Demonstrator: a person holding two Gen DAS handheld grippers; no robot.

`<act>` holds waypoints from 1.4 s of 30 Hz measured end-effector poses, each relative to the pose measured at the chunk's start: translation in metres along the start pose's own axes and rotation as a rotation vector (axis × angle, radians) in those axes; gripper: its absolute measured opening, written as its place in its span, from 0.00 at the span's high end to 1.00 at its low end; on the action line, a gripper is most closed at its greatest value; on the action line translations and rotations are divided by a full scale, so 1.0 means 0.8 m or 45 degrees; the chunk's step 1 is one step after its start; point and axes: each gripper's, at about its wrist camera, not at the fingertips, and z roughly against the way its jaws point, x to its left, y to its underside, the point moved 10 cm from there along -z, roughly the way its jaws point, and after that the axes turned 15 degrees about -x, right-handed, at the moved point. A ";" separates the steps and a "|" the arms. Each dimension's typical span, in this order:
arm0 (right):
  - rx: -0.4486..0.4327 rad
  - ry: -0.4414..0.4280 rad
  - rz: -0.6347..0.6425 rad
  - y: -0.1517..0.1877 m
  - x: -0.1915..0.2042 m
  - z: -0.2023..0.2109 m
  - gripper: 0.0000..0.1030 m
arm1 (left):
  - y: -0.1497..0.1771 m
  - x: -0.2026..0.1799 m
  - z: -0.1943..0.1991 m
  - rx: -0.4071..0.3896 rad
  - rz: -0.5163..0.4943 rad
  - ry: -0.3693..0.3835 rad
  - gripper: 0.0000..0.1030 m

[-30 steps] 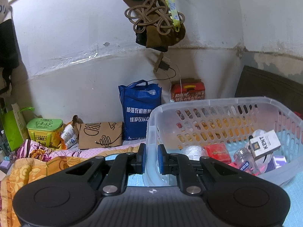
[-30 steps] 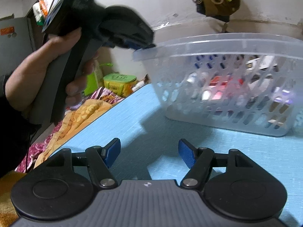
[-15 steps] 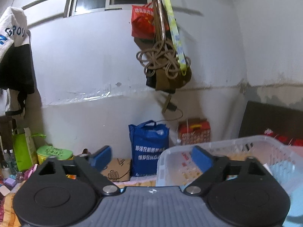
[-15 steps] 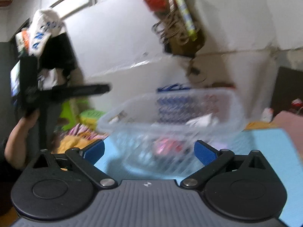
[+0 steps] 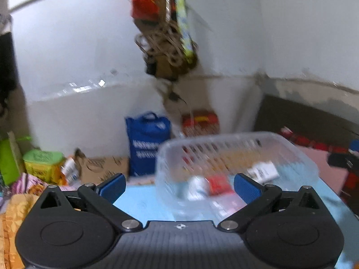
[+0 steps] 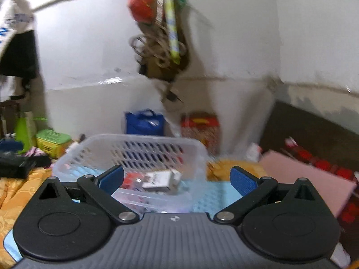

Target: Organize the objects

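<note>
A clear perforated plastic basket [image 5: 298,154] sits on a light blue mat [image 5: 139,204]. It holds a white carton [image 5: 263,171], a red box [image 5: 218,183] and other small items, blurred. My left gripper [image 5: 179,187] is open and empty, held above the basket's near left side. In the right wrist view the same basket [image 6: 197,150] holds the white carton [image 6: 160,180]. My right gripper [image 6: 177,180] is open and empty, above the basket's near edge. Both views are motion-blurred.
A blue shopping bag [image 5: 148,141], a red box [image 5: 199,123], a cardboard piece [image 5: 101,168] and a green tub [image 5: 42,163] stand along the white wall. A rope bundle [image 5: 168,47] hangs above. Orange bedding [image 6: 15,192] lies left, a pink board [image 6: 309,179] right.
My left gripper went from shut to open and pulled back from the basket. My right gripper swung up from the mat to above the basket and opened wider. Both views are tilting back down.
</note>
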 end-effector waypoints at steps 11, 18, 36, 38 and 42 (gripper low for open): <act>0.081 0.038 0.033 -0.006 0.002 -0.013 0.00 | -0.001 -0.023 -0.011 0.091 0.000 0.037 0.00; 0.147 -0.003 -0.102 0.008 -0.011 -0.032 0.00 | 0.010 -0.034 -0.028 0.092 0.025 0.067 0.00; 0.166 0.016 -0.074 0.021 -0.005 -0.034 0.00 | 0.009 -0.037 -0.032 0.073 0.017 0.109 0.00; 0.163 0.020 -0.064 0.021 -0.005 -0.033 0.00 | 0.010 -0.036 -0.032 0.076 0.017 0.105 0.00; 0.153 0.022 -0.071 0.020 -0.006 -0.029 0.00 | 0.012 -0.034 -0.032 0.080 0.015 0.098 0.00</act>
